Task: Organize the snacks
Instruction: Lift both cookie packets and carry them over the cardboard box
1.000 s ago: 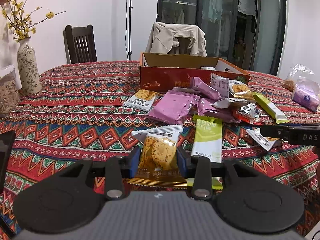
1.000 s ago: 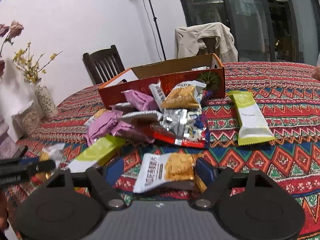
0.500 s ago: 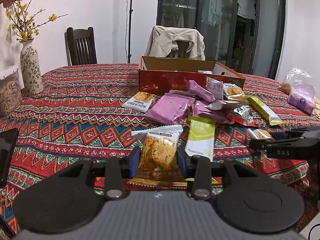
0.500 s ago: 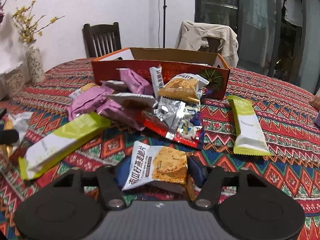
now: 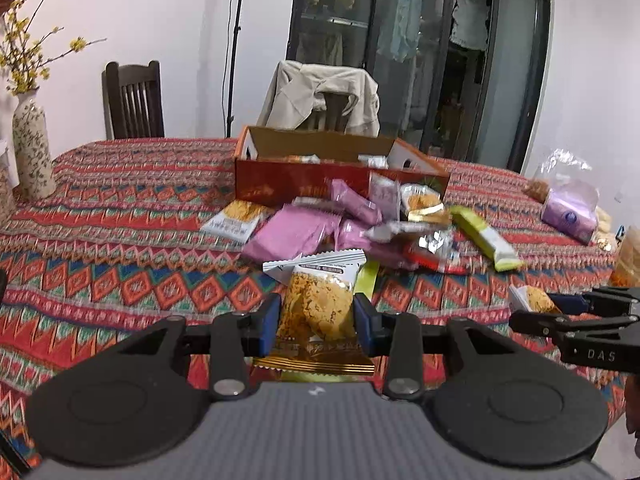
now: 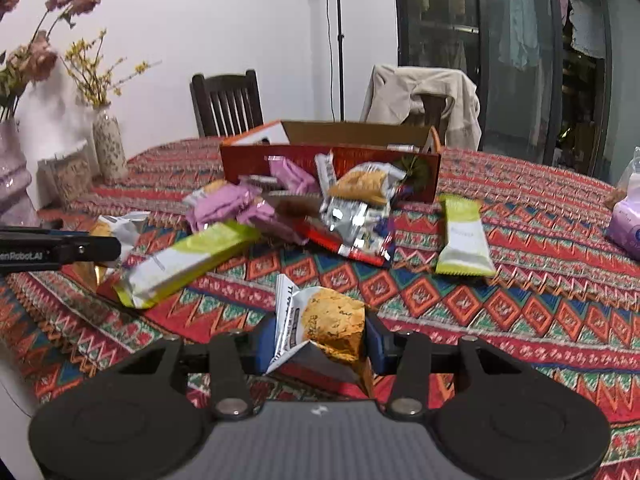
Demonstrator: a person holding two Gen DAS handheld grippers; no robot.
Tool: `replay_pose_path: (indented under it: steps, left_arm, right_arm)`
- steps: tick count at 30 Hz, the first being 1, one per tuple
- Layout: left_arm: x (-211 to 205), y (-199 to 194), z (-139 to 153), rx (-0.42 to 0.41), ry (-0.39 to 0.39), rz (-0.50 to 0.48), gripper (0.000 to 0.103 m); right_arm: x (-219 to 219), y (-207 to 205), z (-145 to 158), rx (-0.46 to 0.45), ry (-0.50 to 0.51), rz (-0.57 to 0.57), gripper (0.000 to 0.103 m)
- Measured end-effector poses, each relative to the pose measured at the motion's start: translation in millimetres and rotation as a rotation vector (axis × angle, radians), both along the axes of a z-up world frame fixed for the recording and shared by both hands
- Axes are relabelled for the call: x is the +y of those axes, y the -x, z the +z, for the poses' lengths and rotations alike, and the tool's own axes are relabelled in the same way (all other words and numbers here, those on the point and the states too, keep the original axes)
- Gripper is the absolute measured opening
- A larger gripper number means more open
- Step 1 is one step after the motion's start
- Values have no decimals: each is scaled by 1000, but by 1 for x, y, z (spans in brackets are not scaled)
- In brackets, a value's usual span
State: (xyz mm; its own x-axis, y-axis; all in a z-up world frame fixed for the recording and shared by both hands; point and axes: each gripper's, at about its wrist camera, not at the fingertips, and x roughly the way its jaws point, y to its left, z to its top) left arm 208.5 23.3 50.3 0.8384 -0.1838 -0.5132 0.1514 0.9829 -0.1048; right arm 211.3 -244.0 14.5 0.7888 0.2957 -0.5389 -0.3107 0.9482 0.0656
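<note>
Crinkled foil biscuit packets are being carried: left tongs (image 5: 316, 316) gripping one (image 5: 318, 304), right tongs (image 6: 320, 338), just closing, pinching another (image 6: 320, 320); next, reaching the red cardboard box (image 5: 320, 184) mid-table.

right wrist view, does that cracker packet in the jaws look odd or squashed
Yes. The cracker packet in the right gripper looks crumpled: its jaws have just been closing on it, and the wrapper is folded and buckled between them, one white end sticking up askew. The left gripper's packet lies flat by comparison.
</note>
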Motion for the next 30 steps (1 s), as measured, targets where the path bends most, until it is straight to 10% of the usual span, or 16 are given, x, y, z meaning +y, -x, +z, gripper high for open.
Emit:
replay_pose_path:
  steps: [9,16,25,30]
  left_arm:
    - [-5,-105,43,-105,-77,-31,39]
    - [-11,-279,56,-37,-157,11,39]
    - [-16,-422,11,175,-173,79,40]
    - [-11,-435,-2,193,-181,104,64]
  right_arm:
    - [-19,-67,48,-113,-45,60,45]
    - [-3,-235,86,-76,-9,125,46]
    - [63,-431,53,124,118,57,47]
    - [79,-470,34,148,153,-11,66]
